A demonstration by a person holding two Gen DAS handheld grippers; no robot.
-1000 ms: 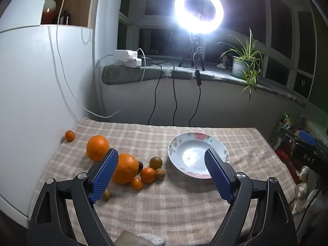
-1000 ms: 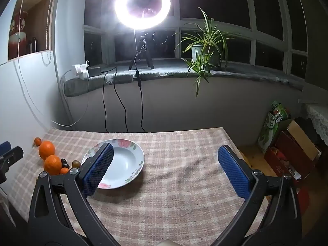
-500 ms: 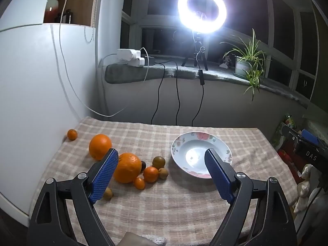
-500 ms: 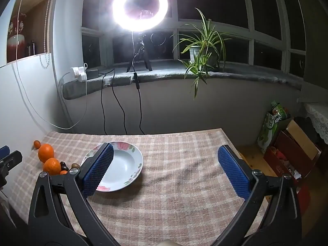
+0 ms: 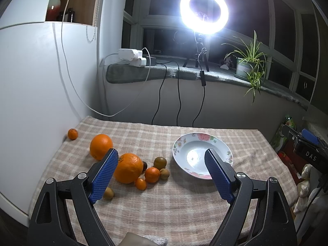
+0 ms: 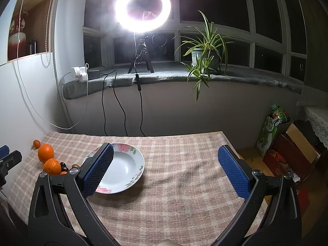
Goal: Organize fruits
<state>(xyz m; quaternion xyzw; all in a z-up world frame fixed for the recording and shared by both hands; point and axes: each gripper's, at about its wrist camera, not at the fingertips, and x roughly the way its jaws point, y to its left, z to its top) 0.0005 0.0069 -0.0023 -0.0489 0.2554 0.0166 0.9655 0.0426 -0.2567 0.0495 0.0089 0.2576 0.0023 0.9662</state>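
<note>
A white floral plate sits empty on the checked tablecloth. Left of it lie two big oranges, a small mandarin, another small orange fruit, several small brownish fruits and a lone mandarin by the wall. My left gripper is open and empty, held above the near table, its left finger in front of the near orange. My right gripper is open and empty, right of the plate. The oranges also show in the right wrist view.
A white cabinet wall borders the table's left side. Cables hang from the windowsill behind, which holds a ring light and a potted plant. Boxes and bags stand on the floor right of the table.
Both grippers have drawn back and risen slightly, so the table looks a little farther away. Jaws stay open. Fruits and plate have not moved.
</note>
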